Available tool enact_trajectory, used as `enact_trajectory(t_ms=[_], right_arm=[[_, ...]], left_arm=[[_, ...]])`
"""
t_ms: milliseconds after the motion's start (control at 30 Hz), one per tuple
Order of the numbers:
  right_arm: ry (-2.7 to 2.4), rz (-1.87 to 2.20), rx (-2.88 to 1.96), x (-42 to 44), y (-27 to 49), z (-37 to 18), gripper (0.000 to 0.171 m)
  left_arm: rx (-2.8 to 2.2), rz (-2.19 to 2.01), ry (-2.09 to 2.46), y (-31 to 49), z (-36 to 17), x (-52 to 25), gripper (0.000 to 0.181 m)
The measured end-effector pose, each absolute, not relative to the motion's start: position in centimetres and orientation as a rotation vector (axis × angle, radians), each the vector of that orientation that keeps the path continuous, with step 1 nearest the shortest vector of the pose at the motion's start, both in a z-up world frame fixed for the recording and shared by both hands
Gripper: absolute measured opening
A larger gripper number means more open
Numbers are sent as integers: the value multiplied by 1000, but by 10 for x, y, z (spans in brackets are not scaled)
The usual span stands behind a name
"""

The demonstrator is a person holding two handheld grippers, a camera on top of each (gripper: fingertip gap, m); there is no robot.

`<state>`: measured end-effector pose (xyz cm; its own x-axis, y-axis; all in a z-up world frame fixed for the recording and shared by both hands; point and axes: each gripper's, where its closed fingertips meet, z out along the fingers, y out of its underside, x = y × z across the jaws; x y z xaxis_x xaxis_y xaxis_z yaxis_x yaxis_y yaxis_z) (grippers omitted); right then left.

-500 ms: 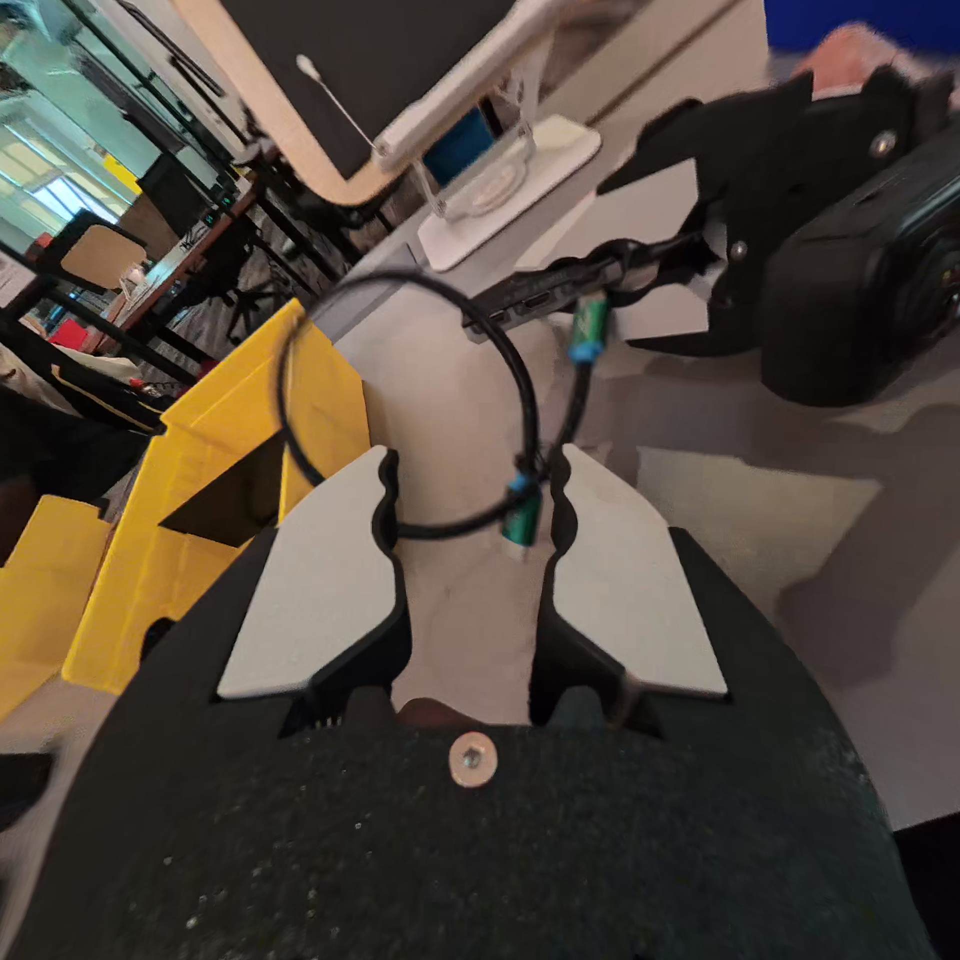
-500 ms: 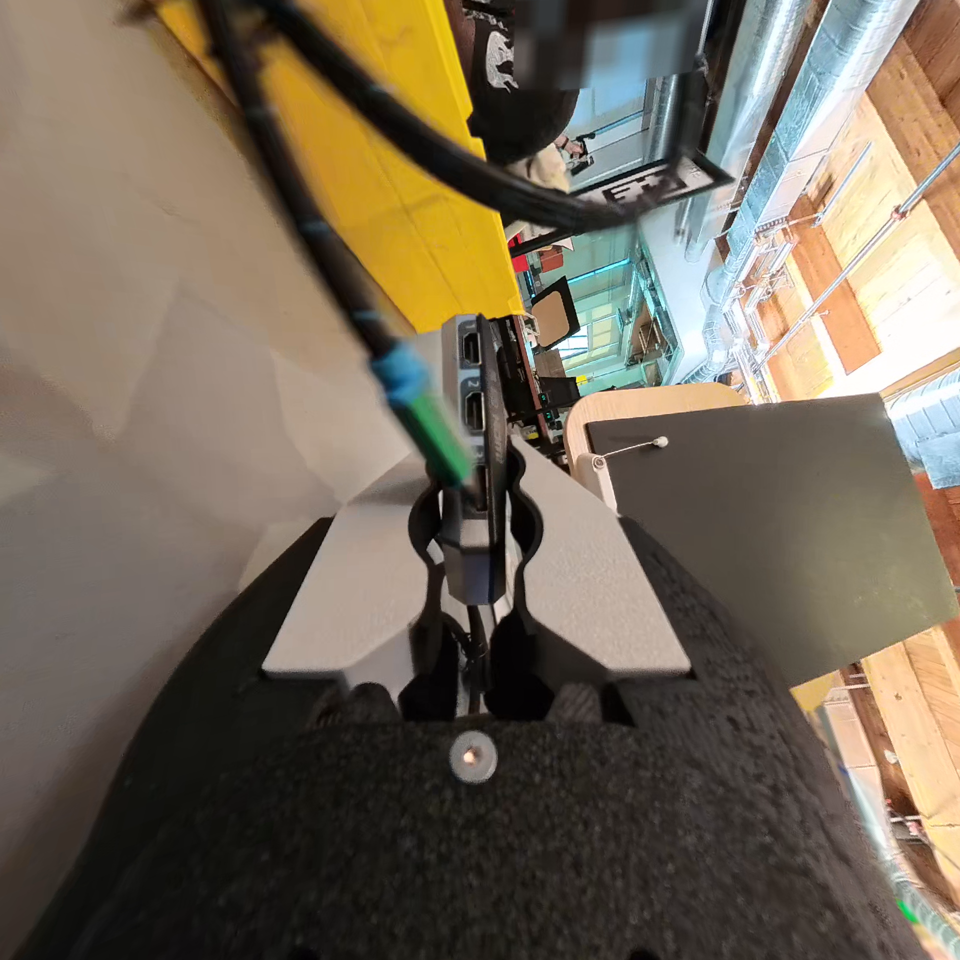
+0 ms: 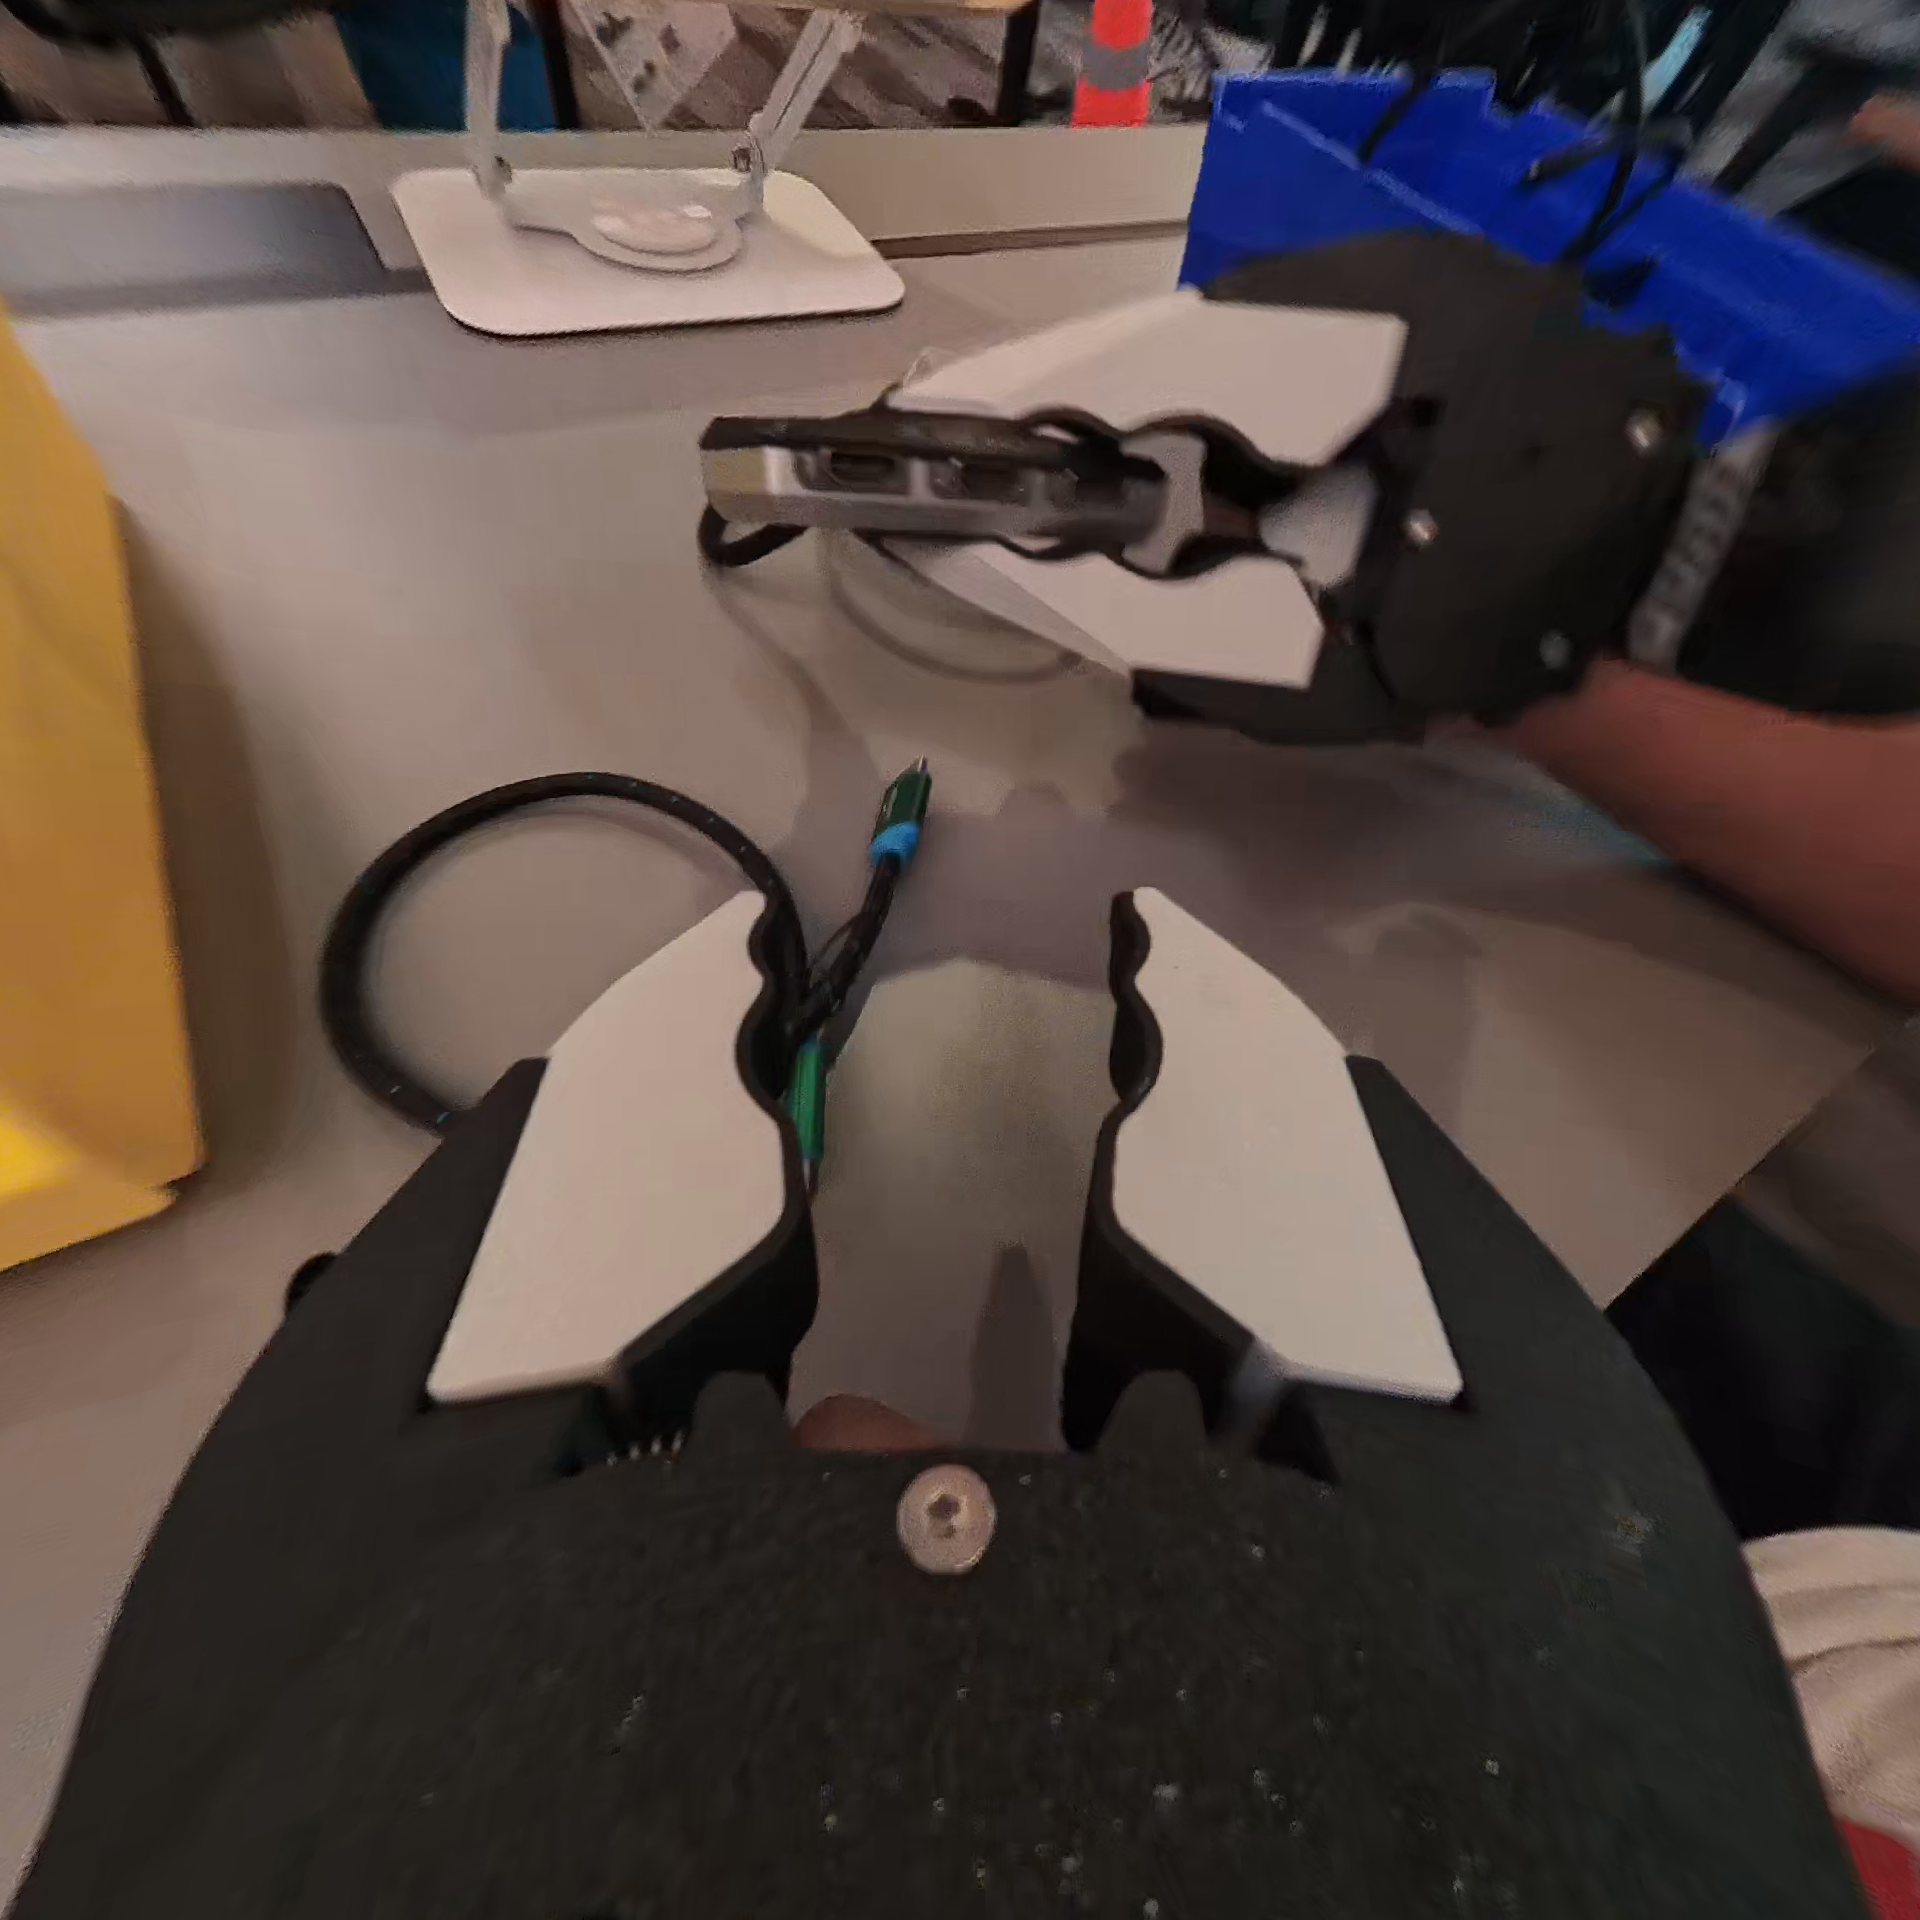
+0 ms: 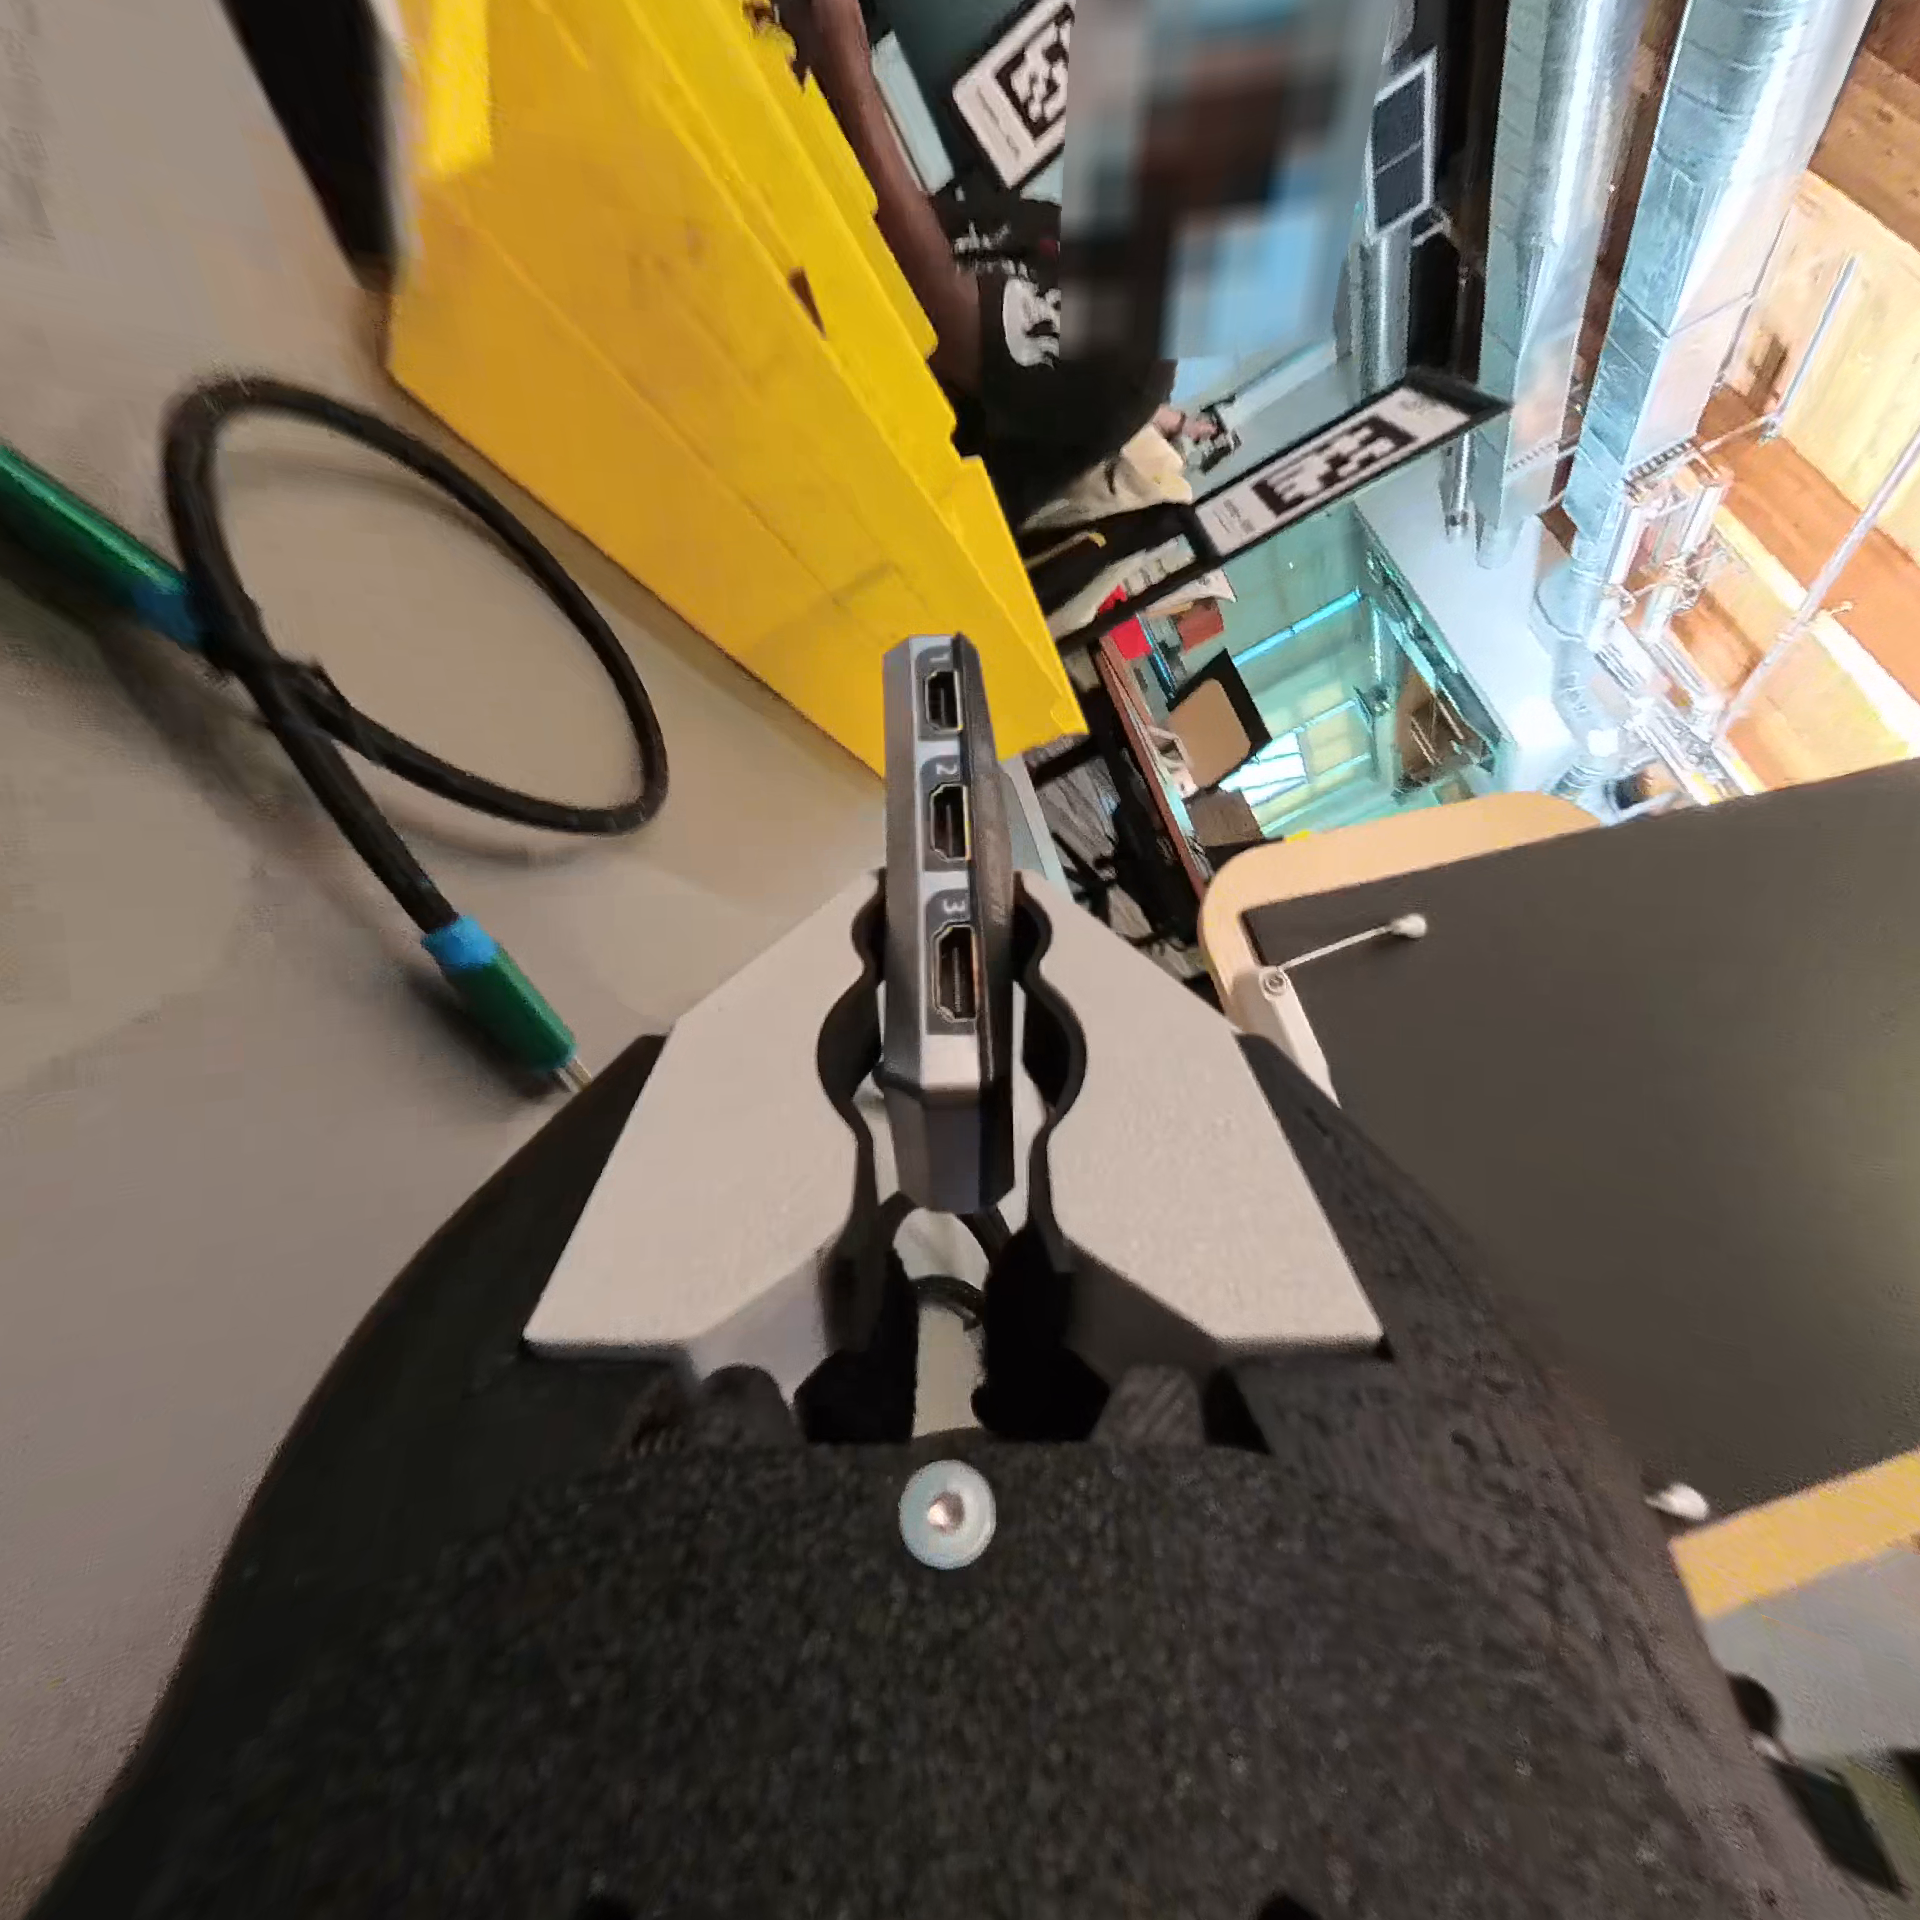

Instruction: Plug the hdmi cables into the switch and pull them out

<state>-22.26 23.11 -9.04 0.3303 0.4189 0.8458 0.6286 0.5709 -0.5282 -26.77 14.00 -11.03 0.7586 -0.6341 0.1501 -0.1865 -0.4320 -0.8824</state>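
My right gripper (image 4: 945,894) is shut on a slim grey HDMI switch (image 4: 940,935), held on edge with its three ports facing the camera, all empty. In the left wrist view the right gripper (image 3: 914,478) holds the switch (image 3: 790,478) above the grey table (image 3: 416,571). A black braided HDMI cable (image 3: 416,935) lies looped on the table, with one green plug (image 3: 902,805) pointing toward the switch and the other green plug (image 3: 805,1101) beside my left finger. My left gripper (image 3: 940,914) is open and empty over the cable. The cable loop (image 4: 416,623) and a plug (image 4: 504,997) show left of the switch.
A yellow bin (image 3: 73,831) stands at the left table edge, also in the right wrist view (image 4: 675,364). A white stand base (image 3: 644,249) sits at the back. A person's forearm (image 3: 1714,810) reaches in from the right. A black board with a wooden rim (image 4: 1558,1091) is on the right. The grippers' ends are close to 11 cm from one another. From the right gripper's tips to the plug (image 4: 504,997) is close to 8 cm.
The green plug that sat in the switch is out, and the cable now lies on the table. My left gripper has opened wider. The switch has moved away from the cable.
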Motion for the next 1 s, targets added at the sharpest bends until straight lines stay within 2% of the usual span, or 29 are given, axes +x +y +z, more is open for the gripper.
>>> enact_trajectory(t_ms=[67,167,433,567,800,867,933,1000], right_arm=[[-1294,-99,-993,-229,218,-83,21],[-1316,-52,-971,-234,208,-81,21],[-1260,165,-910,-233,183,-49,21],[-1220,182,-772,-227,167,-21,24],[-1234,101,-746,-224,166,-17,22],[-1234,111,-796,-223,176,-22,22],[-1209,30,-814,-218,189,-29,20],[-1204,-88,-839,-207,210,-42,20]], left_arm=[[-2017,-773,556,157,-109,-260,70],[-1966,-1013,539,177,-94,-247,72],[-1724,-1518,625,179,-52,-213,57],[-1592,-1780,616,167,-28,-213,56],[-1549,-1788,572,175,-25,-219,56],[-1601,-1674,554,183,-31,-221,58],[-1660,-1474,561,190,-40,-232,48],[-1728,-1315,619,180,-52,-244,50]])
